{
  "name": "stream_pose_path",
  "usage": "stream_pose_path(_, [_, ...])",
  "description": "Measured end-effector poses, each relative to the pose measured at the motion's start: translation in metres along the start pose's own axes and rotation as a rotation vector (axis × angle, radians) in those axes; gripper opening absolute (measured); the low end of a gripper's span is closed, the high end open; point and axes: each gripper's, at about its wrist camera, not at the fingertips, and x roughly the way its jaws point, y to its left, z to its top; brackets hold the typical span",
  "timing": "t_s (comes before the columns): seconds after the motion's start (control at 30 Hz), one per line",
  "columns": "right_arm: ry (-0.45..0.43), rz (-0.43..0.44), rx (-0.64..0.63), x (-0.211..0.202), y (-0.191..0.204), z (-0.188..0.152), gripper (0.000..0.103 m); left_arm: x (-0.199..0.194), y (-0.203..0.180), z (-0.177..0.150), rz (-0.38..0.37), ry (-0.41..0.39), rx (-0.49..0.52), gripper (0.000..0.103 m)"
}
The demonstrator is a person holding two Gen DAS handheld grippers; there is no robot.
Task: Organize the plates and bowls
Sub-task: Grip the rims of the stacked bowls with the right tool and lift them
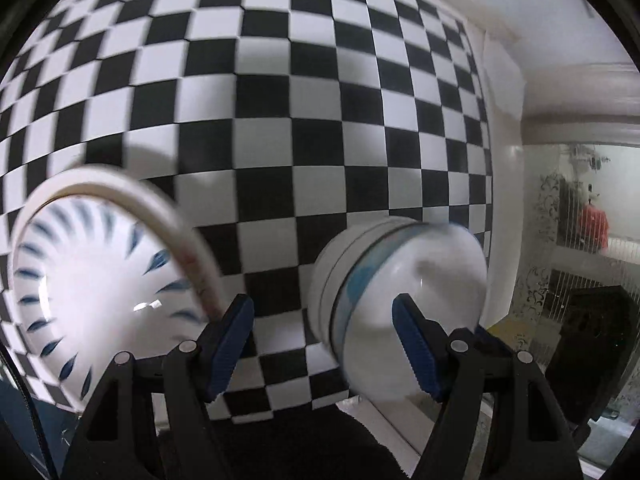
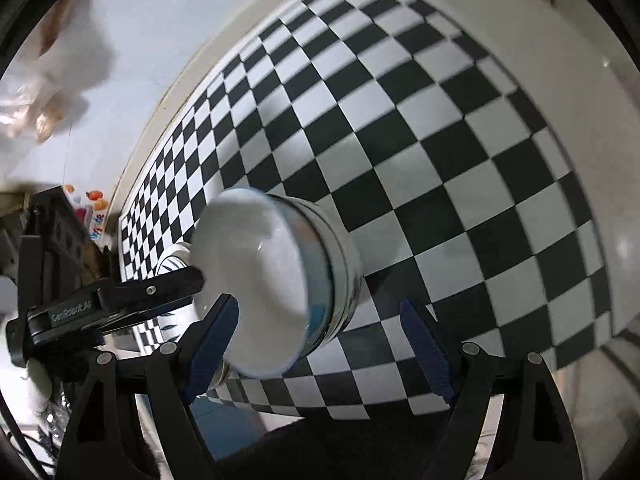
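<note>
The left gripper is wide open, its right finger in front of the white bowl on the checkered cloth. The right gripper is wide open too, with that bowl by its left finger. A striped bowl sits nearby.

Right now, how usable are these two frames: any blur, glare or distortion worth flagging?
Left wrist: motion blur smears the patterned bowl and the stacked bowls; a small glare spot sits inside the patterned bowl; fisheye bulges the checkered cloth. Right wrist: the stacked bowls are soft, the background is blurred, and the left gripper stays fairly sharp.
</note>
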Motion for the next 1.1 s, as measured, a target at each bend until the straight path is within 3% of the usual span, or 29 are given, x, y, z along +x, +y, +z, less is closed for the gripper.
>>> stream_pose_path(0.27, [0.04, 0.113, 0.041, 0.041, -0.021, 0.014, 0.083, 0.04, 0.005, 0.024, -0.072, 0.099, -0.032, 0.068])
stream_pose_path(0.47, [0.074, 0.165, 0.071, 0.06, -0.029, 0.021, 0.074, 0.051, 0.001, 0.033, -0.097, 0.114, -0.034, 0.068])
stream_pose_path(0.63, [0.104, 0.17, 0.074, 0.077, -0.034, 0.026, 0.066, 0.057, -0.003, 0.036, -0.112, 0.131, -0.016, 0.056])
stream_pose_path(0.8, [0.132, 0.188, 0.074, 0.092, -0.048, 0.027, 0.056, 0.058, -0.005, 0.034, -0.122, 0.109, -0.007, 0.054])
stream_pose_path(1.1, [0.079, 0.168, 0.019, 0.093, -0.035, 0.013, 0.056, 0.054, -0.011, 0.024, -0.082, 0.049, 0.052, 0.052])
